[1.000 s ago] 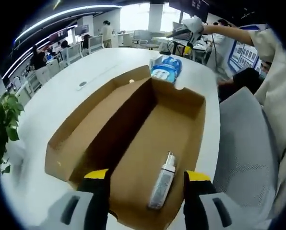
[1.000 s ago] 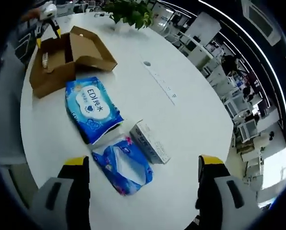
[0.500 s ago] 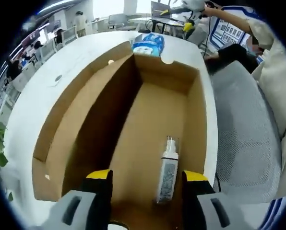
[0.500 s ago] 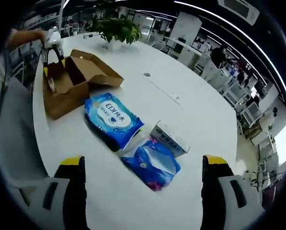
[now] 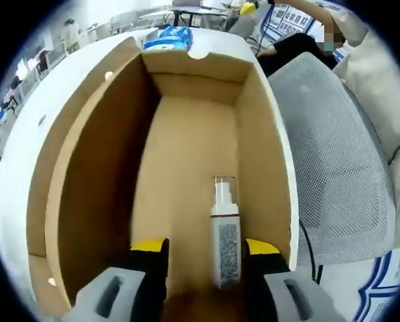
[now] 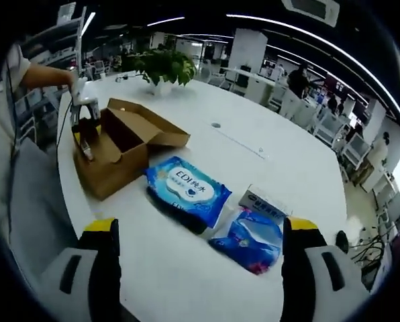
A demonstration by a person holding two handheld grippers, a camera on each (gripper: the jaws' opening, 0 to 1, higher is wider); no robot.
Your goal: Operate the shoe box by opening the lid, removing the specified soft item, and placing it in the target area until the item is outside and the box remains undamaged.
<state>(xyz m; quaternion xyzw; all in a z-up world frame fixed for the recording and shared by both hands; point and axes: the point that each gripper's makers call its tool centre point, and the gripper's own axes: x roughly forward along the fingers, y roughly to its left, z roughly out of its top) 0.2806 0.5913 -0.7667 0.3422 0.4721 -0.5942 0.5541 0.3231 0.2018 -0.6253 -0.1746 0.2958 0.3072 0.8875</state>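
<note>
Lowered further into the open shoe box (image 5: 186, 134), the left tool (image 5: 205, 251) now straddles the spray bottle (image 5: 225, 235), jaws spread. Right tool (image 6: 200, 231) hovers spread above the bench (image 6: 267, 168).

bottle (image 5: 225, 240) in shoe box (image 5: 96, 174) | wipes pack (image 6: 185, 188) beside box

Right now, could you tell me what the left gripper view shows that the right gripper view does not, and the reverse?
Left gripper view: the label of the spray bottle lying on the floor of the box, between its own open jaws, and a grey mesh chair beside the table.

Right gripper view: a small white carton, a darker blue pouch, a potted plant and the left gripper reaching into the box.

Both: the open shoe box, the blue wipes pack and the white table.
</note>
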